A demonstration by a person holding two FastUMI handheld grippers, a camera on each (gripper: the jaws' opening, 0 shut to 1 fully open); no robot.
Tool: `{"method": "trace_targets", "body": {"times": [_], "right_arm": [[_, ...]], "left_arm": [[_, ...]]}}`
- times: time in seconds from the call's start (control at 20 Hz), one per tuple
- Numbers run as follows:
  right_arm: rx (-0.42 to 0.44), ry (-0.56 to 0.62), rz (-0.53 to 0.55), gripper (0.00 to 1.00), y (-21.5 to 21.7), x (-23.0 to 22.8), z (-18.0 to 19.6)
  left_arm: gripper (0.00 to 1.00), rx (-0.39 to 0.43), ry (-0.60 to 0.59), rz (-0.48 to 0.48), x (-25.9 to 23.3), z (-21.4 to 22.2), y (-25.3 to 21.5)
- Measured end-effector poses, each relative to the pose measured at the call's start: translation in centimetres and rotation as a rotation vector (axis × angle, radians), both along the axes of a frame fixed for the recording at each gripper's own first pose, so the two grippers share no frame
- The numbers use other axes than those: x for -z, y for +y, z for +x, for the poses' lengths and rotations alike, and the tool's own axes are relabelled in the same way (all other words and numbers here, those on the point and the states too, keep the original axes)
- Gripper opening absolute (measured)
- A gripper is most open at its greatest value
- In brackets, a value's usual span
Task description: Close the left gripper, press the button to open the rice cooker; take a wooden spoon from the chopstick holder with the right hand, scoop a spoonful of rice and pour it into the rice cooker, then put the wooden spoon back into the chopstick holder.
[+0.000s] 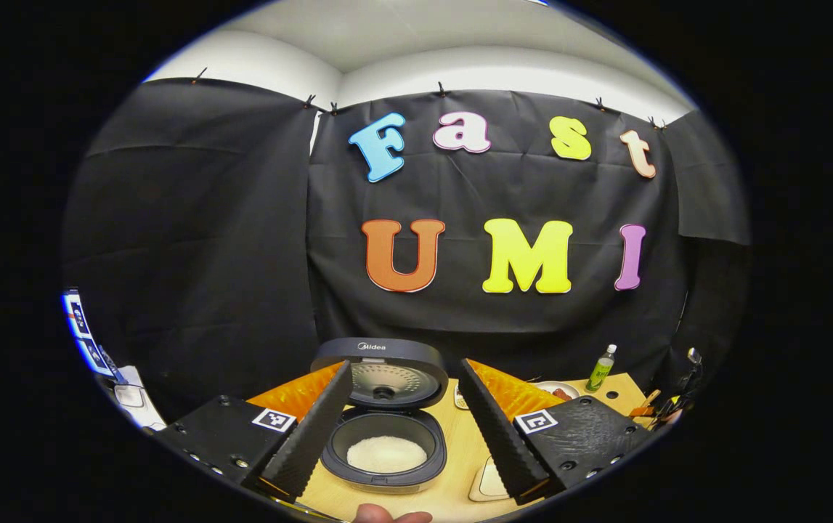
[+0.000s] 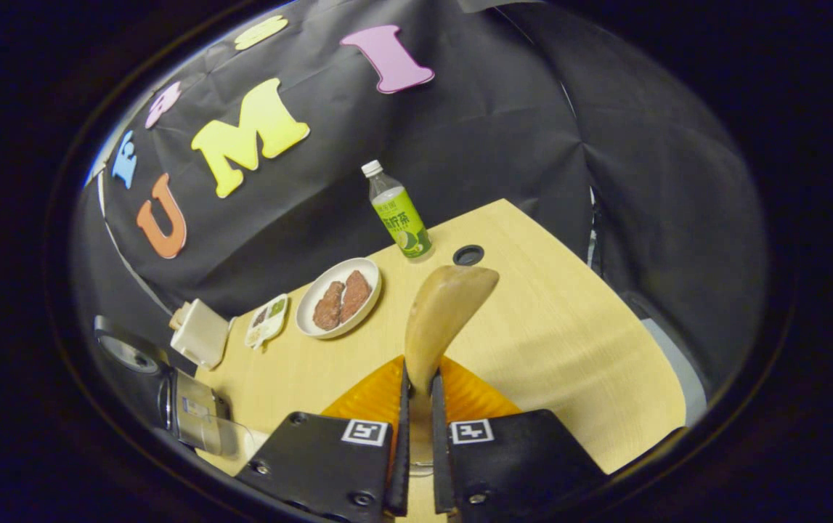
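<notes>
The rice cooker (image 1: pixel 385 414) stands open on the pale wooden table (image 2: pixel 561 341), its lid (image 1: pixel 385 372) tipped up toward the black cloth wall and a mound of white rice (image 1: pixel 386 454) lying in the dark inner pot, framed in the left gripper view between the two fingers of the left gripper (image 1: pixel 405 428), whose jaws are spread wide with nothing between them. At the 3 o'clock edge of that view a green bottle (image 1: pixel 601 369) stands near the table's far side, with a white plate (image 1: pixel 558 390) just left of it. In the right gripper view the right gripper (image 2: pixel 417 428) is clenched on the handle of the wooden spoon (image 2: pixel 441 319), both fingers pressing on it, the spoon's bowl rising toward 12 o'clock above the tabletop and showing no rice on the side that faces the camera. Beyond the bowl, at 12 o'clock, the green bottle (image 2: pixel 397 213) stands upright beside a round hole in the table (image 2: pixel 468 255); at 10 o'clock the white plate (image 2: pixel 338 298) holds two brown pieces of food, a small snack packet (image 2: pixel 266 320) lies just left of it, and a white container (image 2: pixel 200 334) sits farther left near the wall. At 8 o'clock the cooker (image 2: pixel 169 392) shows at the view's edge, well apart from the spoon.
</notes>
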State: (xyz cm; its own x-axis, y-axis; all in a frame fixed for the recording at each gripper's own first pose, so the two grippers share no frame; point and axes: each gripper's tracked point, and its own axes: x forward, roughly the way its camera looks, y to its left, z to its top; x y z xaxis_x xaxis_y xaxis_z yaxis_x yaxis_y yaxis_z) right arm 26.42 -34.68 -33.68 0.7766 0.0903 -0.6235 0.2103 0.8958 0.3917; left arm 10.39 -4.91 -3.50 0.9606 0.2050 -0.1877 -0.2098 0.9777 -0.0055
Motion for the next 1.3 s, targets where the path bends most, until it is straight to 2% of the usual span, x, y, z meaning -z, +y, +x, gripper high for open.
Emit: {"method": "trace_targets", "body": {"times": [0.2,0.4,0.55,0.9,1.05,1.3], "right_arm": [[0.051,-0.032,0.018,0.09,0.0,-1.9,-1.0],[0.091,-0.107,-0.058,0.08,0.1,-6.2,-1.8],[0.079,-0.168,-0.112,0.08,1.7,-10.5,-3.0],[-0.017,-0.269,-0.191,0.08,11.3,-18.0,-6.7],[-0.038,-0.258,-0.246,0.08,15.1,-17.8,-7.7],[-0.113,-0.214,-0.307,0.08,21.6,-14.7,-9.7]], "left_arm": [[0.95,0.0,0.011,-0.013,0.6,-1.1,0.4],[0.95,0.015,-0.022,-0.029,-0.1,-2.3,0.8],[0.95,0.024,-0.051,-0.049,-0.6,-2.7,1.7],[0.95,0.068,-0.09,-0.077,-1.3,-3.4,3.4],[0.95,0.06,-0.102,-0.083,-1.4,-3.8,4.9],[0.95,0.072,-0.102,-0.09,-1.2,-4.9,6.1]]}}
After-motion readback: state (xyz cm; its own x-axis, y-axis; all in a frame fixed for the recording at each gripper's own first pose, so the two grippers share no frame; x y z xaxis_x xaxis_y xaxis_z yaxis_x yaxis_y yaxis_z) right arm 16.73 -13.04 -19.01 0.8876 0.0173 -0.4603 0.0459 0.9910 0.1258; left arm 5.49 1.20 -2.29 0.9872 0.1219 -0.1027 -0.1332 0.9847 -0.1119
